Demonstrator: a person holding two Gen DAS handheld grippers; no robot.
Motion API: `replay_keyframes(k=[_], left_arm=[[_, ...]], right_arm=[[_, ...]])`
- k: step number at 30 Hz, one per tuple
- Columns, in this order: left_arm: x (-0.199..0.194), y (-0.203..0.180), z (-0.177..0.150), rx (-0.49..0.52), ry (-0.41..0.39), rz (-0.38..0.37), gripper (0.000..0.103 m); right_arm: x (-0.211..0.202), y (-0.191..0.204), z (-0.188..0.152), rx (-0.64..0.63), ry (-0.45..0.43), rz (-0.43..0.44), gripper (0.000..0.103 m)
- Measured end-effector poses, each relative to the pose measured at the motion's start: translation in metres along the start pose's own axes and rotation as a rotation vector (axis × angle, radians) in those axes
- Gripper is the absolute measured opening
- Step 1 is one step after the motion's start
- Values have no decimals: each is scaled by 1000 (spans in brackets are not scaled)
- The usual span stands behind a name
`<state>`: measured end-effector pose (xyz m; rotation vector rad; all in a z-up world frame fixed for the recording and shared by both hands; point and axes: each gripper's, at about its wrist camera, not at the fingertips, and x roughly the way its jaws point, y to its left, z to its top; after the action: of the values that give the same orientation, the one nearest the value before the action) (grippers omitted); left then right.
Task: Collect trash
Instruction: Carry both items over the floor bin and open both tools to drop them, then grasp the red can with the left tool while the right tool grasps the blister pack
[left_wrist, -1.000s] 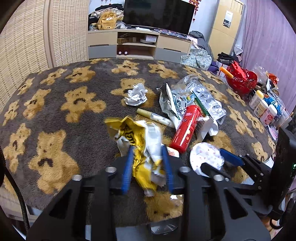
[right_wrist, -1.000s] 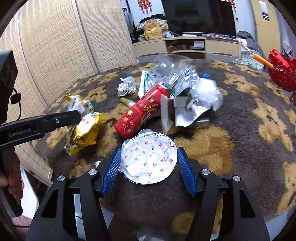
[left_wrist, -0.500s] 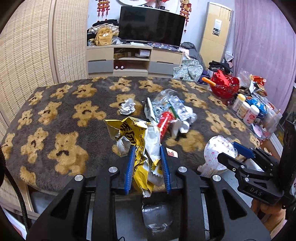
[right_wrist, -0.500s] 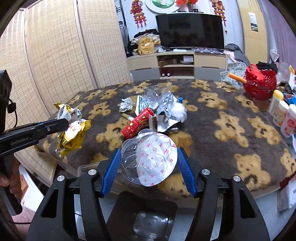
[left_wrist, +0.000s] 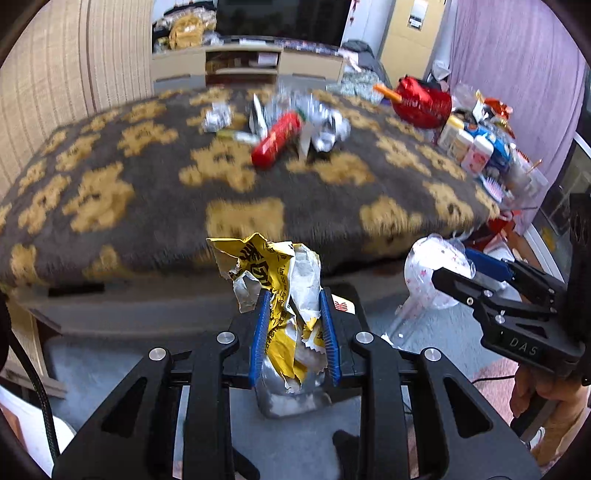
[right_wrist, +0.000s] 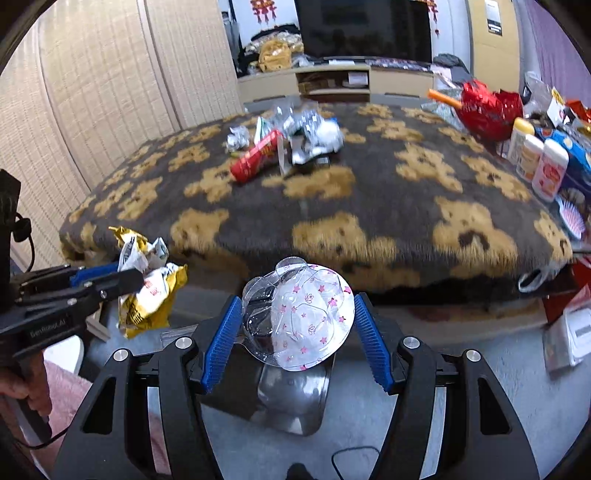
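While my left gripper (left_wrist: 293, 338) pinches the yellow wrapper (left_wrist: 280, 291) and my right gripper (right_wrist: 295, 334) squeezes the plastic lid (right_wrist: 301, 314), both hang over the bin (right_wrist: 291, 398). The lid is slippery. If I open too far off to the side, the trash can miss and fall on the floor.

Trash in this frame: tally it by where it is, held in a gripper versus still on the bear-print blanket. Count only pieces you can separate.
Held in the left gripper: 1, the yellow wrapper
Held in the right gripper: 1, the clear star-print lid
On the blanket: at least 3 separable, the red tube, a crumpled foil ball, a heap of clear and silver packaging, too blurred to split
Total: at least 5
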<state>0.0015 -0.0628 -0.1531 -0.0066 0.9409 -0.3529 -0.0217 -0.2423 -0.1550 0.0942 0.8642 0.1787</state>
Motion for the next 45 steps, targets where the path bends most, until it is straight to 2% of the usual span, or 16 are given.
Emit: replay_keyframes(k=[9,17,20,23,26,33,37,41,45], left_arm=[[73,7,-49,-27,178,-38,25],[117,12,-69,-11,281,-58,27],[124,15,-69,-27,290,-62,32],[127,18,-68,-32,298,-58,41],[125,19,-66,-30,298,-43,43],[113,22,-55,-42,281,-40,55],[90,22,-35,-34,211,-25,66],[69,23,-9,-36,138,-22,68],[54,25,23,-37,67,-9,68]], right_arm=[[59,-10,-39,68,145,-3,64],[107,-15,-53,124,250,40,65],[113,-15,-51,133,259,46,67],[116,-17,-46,145,258,54,67],[113,-19,-41,147,249,49,67],[98,-29,-24,167,203,56,70],[71,-35,3,163,100,24,74],[47,-38,35,148,1,-4,75],[41,-44,63,145,-50,-3,75]])
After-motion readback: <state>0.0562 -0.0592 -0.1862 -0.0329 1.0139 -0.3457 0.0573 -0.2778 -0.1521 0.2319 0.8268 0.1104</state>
